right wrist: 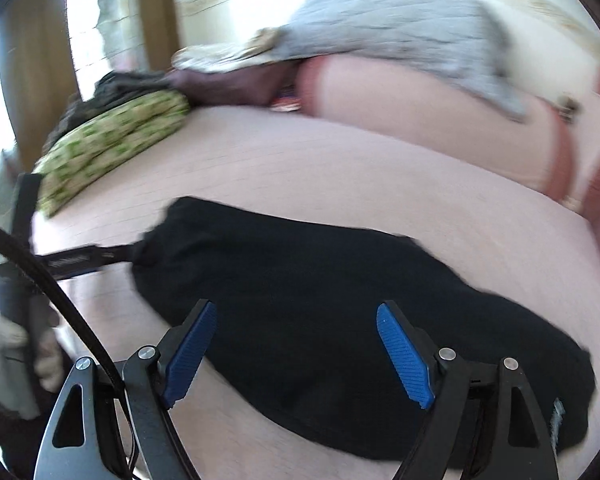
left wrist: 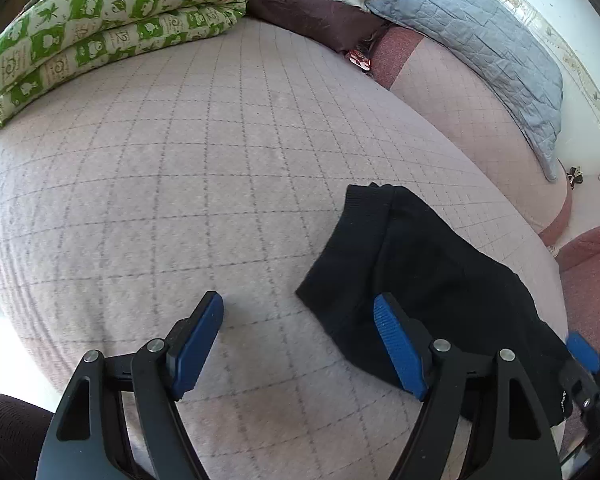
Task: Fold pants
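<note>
Black pants (left wrist: 432, 276) lie folded in a compact bundle on the pale pink checked bed cover (left wrist: 180, 184). My left gripper (left wrist: 298, 344) is open and empty, hovering over the bundle's left edge, its right finger above the cloth. The other gripper's blue pad (left wrist: 584, 354) shows at the right edge of this view. In the right wrist view the pants (right wrist: 308, 292) stretch across the middle. My right gripper (right wrist: 296, 354) is open and empty just above them. The left gripper (right wrist: 76, 262) appears at the left end of the pants, blurred.
A folded green and cream patterned quilt (left wrist: 100, 28) lies at the far left of the bed. A dark maroon cloth (left wrist: 308, 4) and a grey-blue quilted blanket (left wrist: 484, 48) lie at the back. The bed's edge drops off on the right to a pink floor (left wrist: 592, 288).
</note>
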`<state>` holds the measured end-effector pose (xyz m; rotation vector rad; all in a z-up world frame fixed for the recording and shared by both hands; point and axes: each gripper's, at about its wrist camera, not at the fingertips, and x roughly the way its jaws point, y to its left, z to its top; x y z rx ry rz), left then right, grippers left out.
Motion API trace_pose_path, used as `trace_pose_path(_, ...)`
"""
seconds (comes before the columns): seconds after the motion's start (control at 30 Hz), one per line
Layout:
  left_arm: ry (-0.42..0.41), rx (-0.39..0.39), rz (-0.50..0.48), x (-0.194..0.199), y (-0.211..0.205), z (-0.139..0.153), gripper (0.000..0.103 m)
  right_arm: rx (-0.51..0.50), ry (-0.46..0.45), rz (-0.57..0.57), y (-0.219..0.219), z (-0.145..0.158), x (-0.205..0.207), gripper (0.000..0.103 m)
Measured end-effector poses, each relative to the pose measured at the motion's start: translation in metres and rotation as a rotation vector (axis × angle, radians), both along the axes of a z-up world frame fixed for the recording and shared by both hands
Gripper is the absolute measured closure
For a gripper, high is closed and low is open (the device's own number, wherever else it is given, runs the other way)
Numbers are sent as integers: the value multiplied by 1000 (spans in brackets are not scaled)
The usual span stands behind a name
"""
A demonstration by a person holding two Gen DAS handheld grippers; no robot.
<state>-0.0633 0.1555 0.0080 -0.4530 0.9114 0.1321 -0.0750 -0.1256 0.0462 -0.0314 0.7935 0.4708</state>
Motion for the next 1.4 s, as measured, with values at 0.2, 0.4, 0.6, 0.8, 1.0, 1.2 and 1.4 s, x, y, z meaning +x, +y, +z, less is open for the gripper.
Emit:
trace_pose_path(0.2, -26, 12, -33, 7, -6, -7, 29, 59, 160, 140, 55, 2, 70, 16)
trace_pose_path(0.4, -28, -2, -37, 10, -4, -8, 53, 12, 255, 161, 118, -15, 128, 16)
trace_pose_path(0.6, -27, -23, -18, 12, -4, -9, 50, -88, 377, 263, 183, -42, 161, 16)
trace_pose_path(0.8, -17, -6, -48, 18, -14, -8, 41, -264, 383, 349, 223, -65, 158, 40)
trace_pose_path(1.0, -12, -166, -124, 20, -14, -7, 91, -187, 368, 308, 200, -52, 154, 78)
trace_pose_path(1.2, -38, -302, -191, 26, -31, 1, 91, -70, 302, 256, 155, -25, 141, 78)
trace_pose_path(1.4, -110, -265, -367, 26, -81, 20, 91, 45, 254, 163, 85, -6, 128, 78)
